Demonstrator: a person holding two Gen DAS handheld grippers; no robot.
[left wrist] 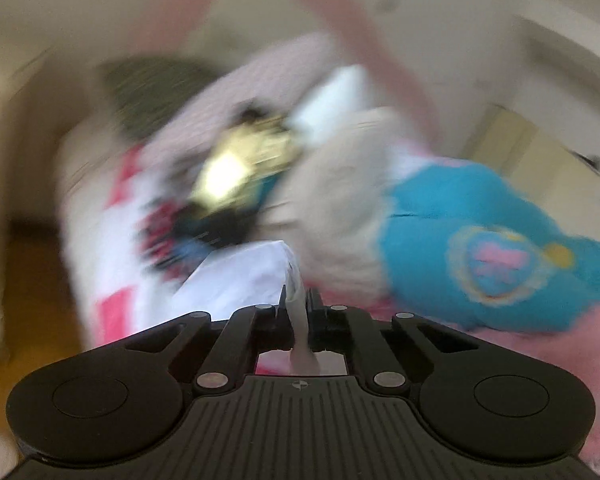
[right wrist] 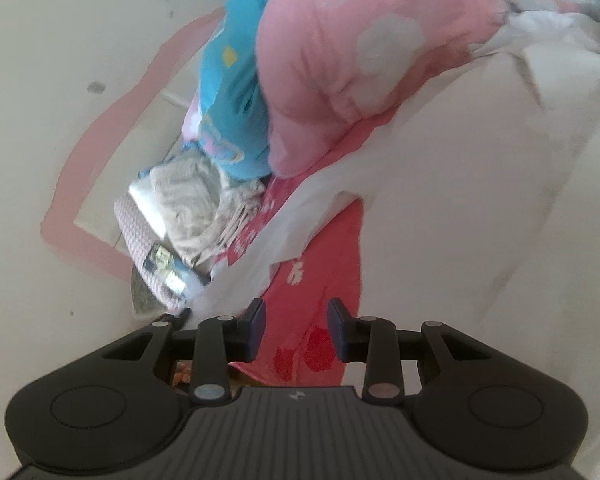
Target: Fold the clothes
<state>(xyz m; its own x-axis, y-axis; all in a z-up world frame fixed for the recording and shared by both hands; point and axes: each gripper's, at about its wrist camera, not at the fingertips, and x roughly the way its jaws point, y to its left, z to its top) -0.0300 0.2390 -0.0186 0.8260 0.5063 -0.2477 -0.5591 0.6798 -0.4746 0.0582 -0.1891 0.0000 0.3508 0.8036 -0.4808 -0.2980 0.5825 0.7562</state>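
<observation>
Near the lens, left gripper (left wrist: 298,300) pinches white garment (left wrist: 240,276), ready for folding; right gripper (right wrist: 296,320) hovers, jaws apart, above red cloth (right wrist: 324,280).

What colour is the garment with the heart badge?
Blue garment, clearest in the left wrist view.

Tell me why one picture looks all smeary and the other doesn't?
Left wrist view: the clothes pile, like the blue garment, is streaked with motion blur, while the left gripper stays sharp. Right wrist view: much crisper, though the round lens bends the edges.
</observation>
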